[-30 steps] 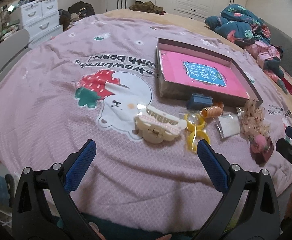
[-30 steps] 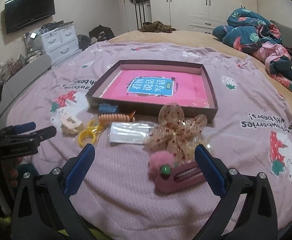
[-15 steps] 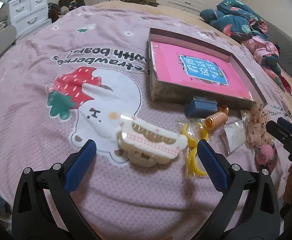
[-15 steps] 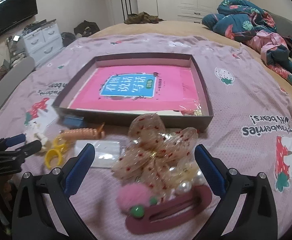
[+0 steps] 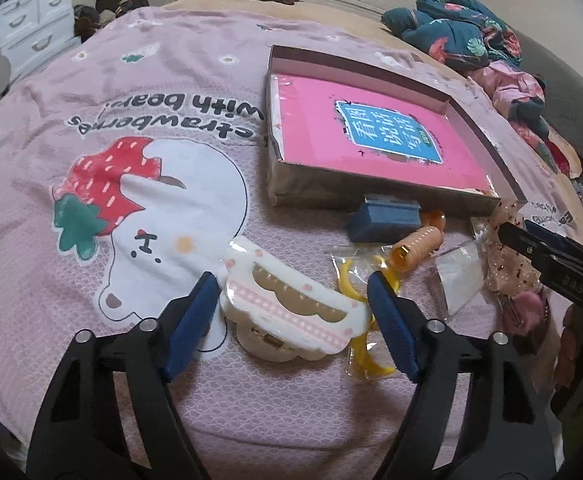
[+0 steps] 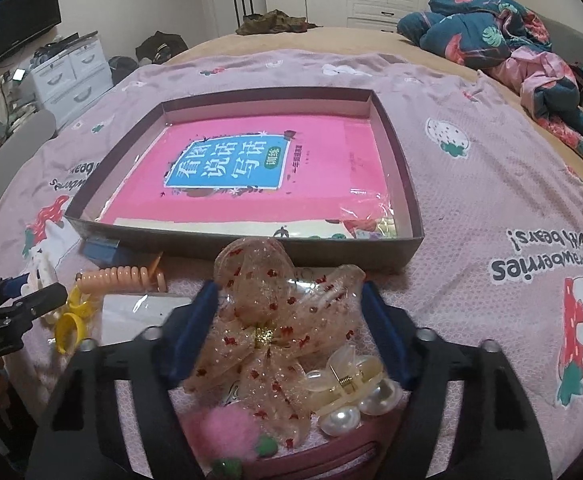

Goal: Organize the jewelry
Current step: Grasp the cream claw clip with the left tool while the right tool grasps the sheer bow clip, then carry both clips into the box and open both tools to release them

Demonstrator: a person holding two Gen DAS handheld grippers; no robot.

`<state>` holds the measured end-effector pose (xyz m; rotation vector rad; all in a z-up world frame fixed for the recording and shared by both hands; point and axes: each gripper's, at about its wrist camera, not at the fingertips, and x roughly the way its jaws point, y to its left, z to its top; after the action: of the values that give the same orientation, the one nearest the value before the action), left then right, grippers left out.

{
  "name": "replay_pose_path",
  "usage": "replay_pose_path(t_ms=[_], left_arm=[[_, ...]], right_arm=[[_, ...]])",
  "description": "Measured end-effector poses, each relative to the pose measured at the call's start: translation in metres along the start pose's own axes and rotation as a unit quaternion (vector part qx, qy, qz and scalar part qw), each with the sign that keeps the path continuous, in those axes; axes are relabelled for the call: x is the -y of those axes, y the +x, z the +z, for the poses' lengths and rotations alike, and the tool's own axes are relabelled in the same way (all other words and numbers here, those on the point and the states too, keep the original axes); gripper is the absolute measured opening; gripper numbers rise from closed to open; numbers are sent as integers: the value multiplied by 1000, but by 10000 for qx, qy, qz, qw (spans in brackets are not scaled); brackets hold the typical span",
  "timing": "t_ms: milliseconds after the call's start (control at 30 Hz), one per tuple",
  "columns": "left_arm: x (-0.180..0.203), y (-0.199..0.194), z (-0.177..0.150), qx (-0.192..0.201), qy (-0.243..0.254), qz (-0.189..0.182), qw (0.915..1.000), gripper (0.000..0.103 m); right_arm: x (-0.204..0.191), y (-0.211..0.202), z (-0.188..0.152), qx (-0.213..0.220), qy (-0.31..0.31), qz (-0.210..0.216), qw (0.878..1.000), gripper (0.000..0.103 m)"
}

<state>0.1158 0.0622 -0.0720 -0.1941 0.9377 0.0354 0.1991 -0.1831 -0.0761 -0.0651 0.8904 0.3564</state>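
Observation:
A shallow box (image 5: 487, 136) (image 6: 401, 184) lined with a pink book lies on the pink bedspread. In front of it lie a cream hair claw (image 5: 291, 308), yellow rings in a bag (image 5: 365, 356) (image 6: 69, 326), an orange coil tie (image 5: 415, 248) (image 6: 121, 278), a small blue box (image 5: 385, 220) and a clear packet (image 5: 457, 276). My left gripper (image 5: 293, 320) is open, its fingers on either side of the cream claw. My right gripper (image 6: 289, 332) is open around a sheer bow (image 6: 267, 320), beside a pearl clip (image 6: 349, 390) and a pink pom-pom clip (image 6: 231, 432).
A heap of blue and pink bedding (image 6: 503, 36) lies at the far right of the bed. White drawers (image 6: 71, 76) stand off the left edge. The right gripper's fingers (image 5: 551, 256) show at the right of the left wrist view.
Both grippers have moved forward and down. The left one now straddles the cream claw and the right one straddles the sheer bow. Both have narrowed somewhat.

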Motion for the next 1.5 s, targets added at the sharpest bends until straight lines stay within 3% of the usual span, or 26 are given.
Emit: replay_pose_path(t_ms=[33, 167, 333, 767, 933, 1300, 1500], left_arm=[[1, 0, 0, 5, 33, 45, 10000, 44], [-3, -3, 0, 19, -33, -32, 10000, 42], [-6, -13, 1, 157, -39, -17, 9999, 36], [-19, -38, 15, 386, -234, 37, 9990, 32], [-11, -45, 25, 481, -183, 27, 9987, 31], [36, -47, 74, 747, 169, -241, 9968, 28], [70, -24, 114, 826, 423, -351, 9951, 28]], right_arm=[[1, 0, -1, 8, -11, 12, 10000, 49], [5, -2, -3, 20, 34, 192, 9998, 22], [8, -10, -4, 123, 36, 357, 9993, 7], [12, -46, 13, 684, 11, 582, 9960, 5], [25, -54, 20, 833, 77, 492, 9953, 5], [61, -68, 34, 1127, 344, 330, 9925, 5], [73, -71, 53, 1307, 349, 290, 9904, 5]])
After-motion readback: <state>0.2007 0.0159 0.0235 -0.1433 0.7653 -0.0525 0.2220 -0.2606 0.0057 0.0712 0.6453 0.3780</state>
